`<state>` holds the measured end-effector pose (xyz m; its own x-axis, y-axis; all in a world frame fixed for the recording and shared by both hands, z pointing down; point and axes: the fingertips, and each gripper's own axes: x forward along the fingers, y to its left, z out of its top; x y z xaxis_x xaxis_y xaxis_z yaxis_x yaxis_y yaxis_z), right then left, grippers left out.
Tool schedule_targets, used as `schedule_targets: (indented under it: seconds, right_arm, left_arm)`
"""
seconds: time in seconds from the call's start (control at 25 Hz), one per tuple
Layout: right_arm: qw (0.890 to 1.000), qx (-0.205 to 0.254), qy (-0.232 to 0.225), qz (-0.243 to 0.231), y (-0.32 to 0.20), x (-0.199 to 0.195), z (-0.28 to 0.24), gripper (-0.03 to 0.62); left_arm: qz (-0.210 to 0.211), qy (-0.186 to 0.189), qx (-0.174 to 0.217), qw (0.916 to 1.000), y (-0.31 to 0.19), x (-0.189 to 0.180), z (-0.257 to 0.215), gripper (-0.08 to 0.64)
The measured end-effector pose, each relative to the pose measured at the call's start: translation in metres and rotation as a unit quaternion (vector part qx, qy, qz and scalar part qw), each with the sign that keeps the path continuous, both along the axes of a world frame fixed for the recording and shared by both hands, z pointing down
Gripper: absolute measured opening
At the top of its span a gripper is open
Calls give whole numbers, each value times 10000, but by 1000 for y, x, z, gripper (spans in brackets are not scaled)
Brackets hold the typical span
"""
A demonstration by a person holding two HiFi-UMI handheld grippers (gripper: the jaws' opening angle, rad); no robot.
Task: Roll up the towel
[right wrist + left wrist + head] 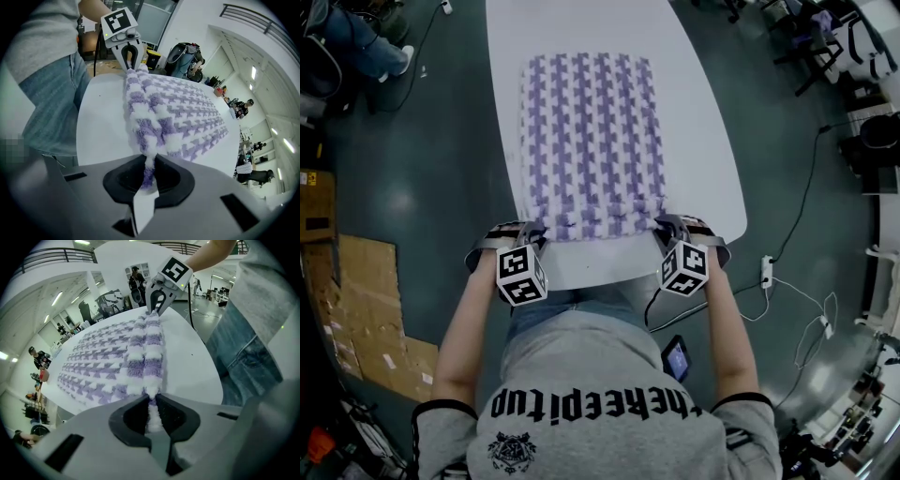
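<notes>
A purple and white patterned towel (pixel 592 141) lies flat on the white table (pixel 703 169), its near edge bunched up. My left gripper (pixel 536 231) pinches the towel's near left corner; the cloth (pixel 149 376) runs in between the closed jaws. At the near right corner my right gripper (pixel 666 227) is shut on the towel (pixel 154 122) in the same way. Each gripper shows in the other's view, my right gripper (pixel 154 311) at the far end of the raised edge, and likewise my left gripper (pixel 131 65).
The table's near edge (pixel 600 274) sits just behind the grippers, against the person's body. Cardboard sheets (pixel 366 319) lie on the floor at left. A power strip and cables (pixel 767 272) lie on the floor at right. People and equipment stand far off.
</notes>
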<state>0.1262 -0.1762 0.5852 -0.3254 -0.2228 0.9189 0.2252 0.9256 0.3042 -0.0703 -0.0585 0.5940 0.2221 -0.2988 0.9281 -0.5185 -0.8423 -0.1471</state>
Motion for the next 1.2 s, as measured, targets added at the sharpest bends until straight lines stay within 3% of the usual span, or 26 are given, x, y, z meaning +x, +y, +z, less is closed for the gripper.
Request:
schedule_targets:
  seconds: [0.12, 0.32, 0.68, 0.96, 1.2]
  right_arm:
    - [9998, -223, 19, -2, 13, -8, 2, 40]
    - [9961, -865, 156, 5, 50, 20, -8, 38]
    - [9828, -1736, -6, 637, 32, 11, -14, 51]
    - [9809, -1722, -280, 859, 1, 0, -30, 61]
    - [9840, -1422, -484, 954, -27, -20, -35, 63]
  left_arm:
    - [109, 74, -198, 9997, 13, -8, 3, 44]
    - [291, 286, -690, 9968, 48, 19, -6, 44]
    - [134, 845, -1007, 9912, 27, 8, -10, 46]
    - [-194, 1191, -1064, 9870, -1, -3, -21, 46]
    - [-397, 1271, -866, 9873, -28, -22, -24, 51]
